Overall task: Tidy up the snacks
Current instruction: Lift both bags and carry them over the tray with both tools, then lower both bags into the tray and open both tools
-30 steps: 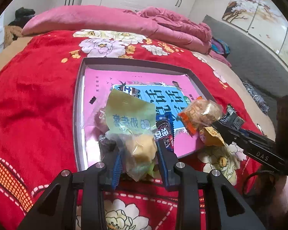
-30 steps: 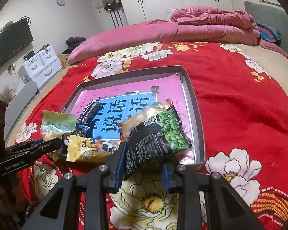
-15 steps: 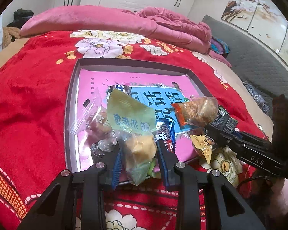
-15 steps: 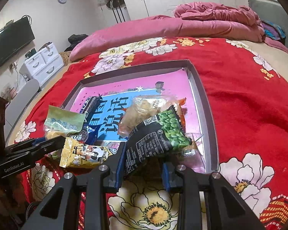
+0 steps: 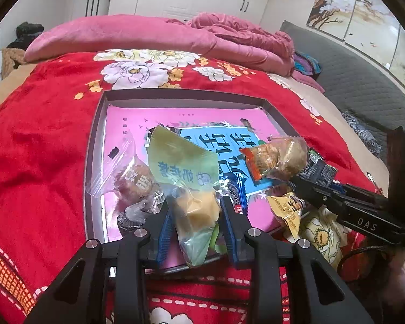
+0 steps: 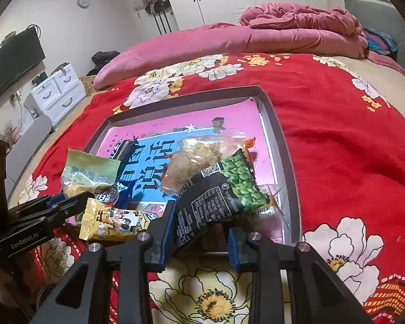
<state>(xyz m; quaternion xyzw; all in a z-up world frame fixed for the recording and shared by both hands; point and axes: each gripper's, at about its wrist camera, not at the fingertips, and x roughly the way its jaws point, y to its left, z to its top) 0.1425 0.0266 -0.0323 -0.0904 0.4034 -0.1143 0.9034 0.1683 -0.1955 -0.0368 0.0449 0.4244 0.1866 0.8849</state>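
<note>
Low in the centre of the left wrist view, the left gripper (image 5: 195, 222) is clamped on a green-topped pouch (image 5: 186, 186) with a yellow lump inside, held above the near edge of the grey tray (image 5: 94, 140) lying on the red floral blanket (image 5: 40, 135). Bottom centre of the right wrist view, the right gripper (image 6: 199, 232) pinches a black pea packet (image 6: 216, 199) by its lower corner, also over the tray's near edge. A clear-wrapped cake (image 5: 129, 178), an orange-ended crisp bag (image 6: 197, 159) and a dark biscuit pack (image 6: 124, 148) already lie in the tray; a yellow panda sachet (image 6: 113, 222) sits toward lower left, near the tray's front edge. To finish well, I'd carry each packet further over the pink bottom, lower it, then let go 1 at a time, so neither slides back over the low wall.
</note>
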